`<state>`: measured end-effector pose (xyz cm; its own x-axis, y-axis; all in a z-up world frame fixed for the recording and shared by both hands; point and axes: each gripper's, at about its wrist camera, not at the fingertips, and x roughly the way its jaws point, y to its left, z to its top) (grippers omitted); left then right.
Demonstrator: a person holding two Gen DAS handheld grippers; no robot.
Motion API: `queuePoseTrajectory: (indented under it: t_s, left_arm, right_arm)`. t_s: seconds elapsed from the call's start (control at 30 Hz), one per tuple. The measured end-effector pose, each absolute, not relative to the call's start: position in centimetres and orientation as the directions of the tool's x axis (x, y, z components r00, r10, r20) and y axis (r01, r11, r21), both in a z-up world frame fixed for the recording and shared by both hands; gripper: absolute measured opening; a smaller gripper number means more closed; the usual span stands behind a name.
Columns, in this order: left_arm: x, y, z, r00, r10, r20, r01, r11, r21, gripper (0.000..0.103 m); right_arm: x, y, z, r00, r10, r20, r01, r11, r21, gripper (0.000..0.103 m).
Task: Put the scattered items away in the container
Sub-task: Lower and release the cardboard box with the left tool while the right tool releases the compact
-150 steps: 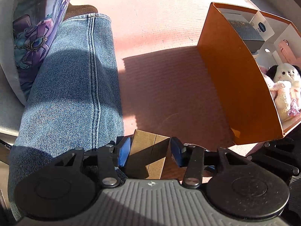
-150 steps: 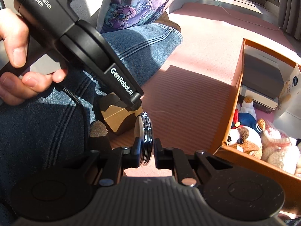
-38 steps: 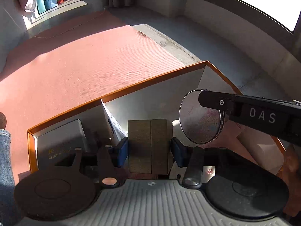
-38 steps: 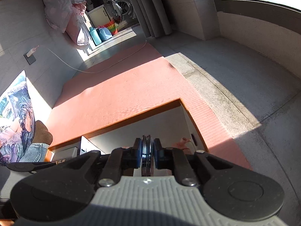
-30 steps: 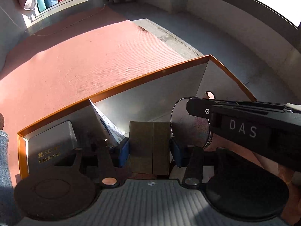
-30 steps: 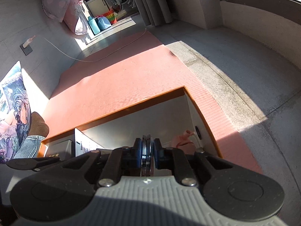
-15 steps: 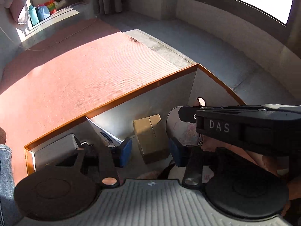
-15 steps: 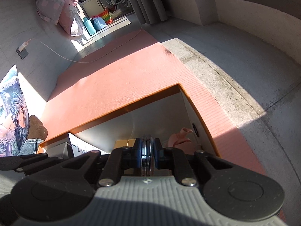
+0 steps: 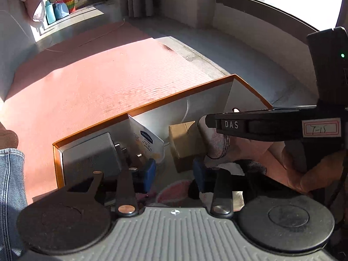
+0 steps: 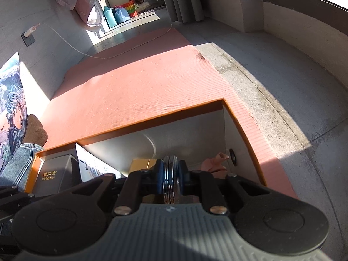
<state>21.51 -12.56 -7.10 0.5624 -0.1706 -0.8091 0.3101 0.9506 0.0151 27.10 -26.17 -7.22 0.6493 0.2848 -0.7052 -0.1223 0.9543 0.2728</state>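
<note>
Left wrist: jaws released | right gripper (image 9: 214,143) "DAS", "T-15", jaws grasping round mirror (image 9: 214,139) | grey box (image 10: 54,174) "XIJIANG NAN"

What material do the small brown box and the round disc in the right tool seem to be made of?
Small brown box: probably matte cardboard, given its dull kraft colour and folded seam. Round disc: apparently shiny metal, with bright stacked silver rims; its flat face looks speckled, possibly a mirror or glitter surface.

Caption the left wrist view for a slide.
Left gripper open above the orange box; brown carton inside, beside the right gripper's round tin.
</note>
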Motion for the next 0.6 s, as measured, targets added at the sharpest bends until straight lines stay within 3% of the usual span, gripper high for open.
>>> queuePoseTrajectory:
  t_s: [0.3, 0.37, 0.43, 0.57, 0.6]
  left_arm:
    - [20.5, -11.9, -6.6, 0.568, -0.125, -0.814, 0.289, 0.956, 0.054, 0.049]
    - [20.3, -11.7, -6.4, 0.571, -0.110, -0.813, 0.276, 0.959, 0.065, 0.053]
    - [20.0, -11.4, -6.0, 0.577, -0.099, -0.810, 0.263, 0.962, 0.070, 0.055]
    - [19.4, -10.9, -5.4, 0.571, -0.100, -0.815, 0.246, 0.968, 0.053, 0.061]
    - [19.3, -10.8, -5.2, 0.572, -0.102, -0.814, 0.244, 0.969, 0.051, 0.063]
  right_arm:
    - [26.7, -26.8, -7.1, 0.659, 0.302, -0.689, -0.117, 0.946, 0.304, 0.020]
    - [26.4, -27.2, -6.9, 0.677, 0.306, -0.670, -0.106, 0.941, 0.322, 0.026]
    - [25.9, -27.8, -6.6, 0.694, 0.313, -0.648, -0.094, 0.932, 0.350, 0.042]
    - [24.6, -28.6, -5.8, 0.731, 0.333, -0.596, -0.091, 0.913, 0.398, 0.053]
    - [24.2, -28.6, -5.6, 0.742, 0.328, -0.585, -0.093, 0.914, 0.394, 0.060]
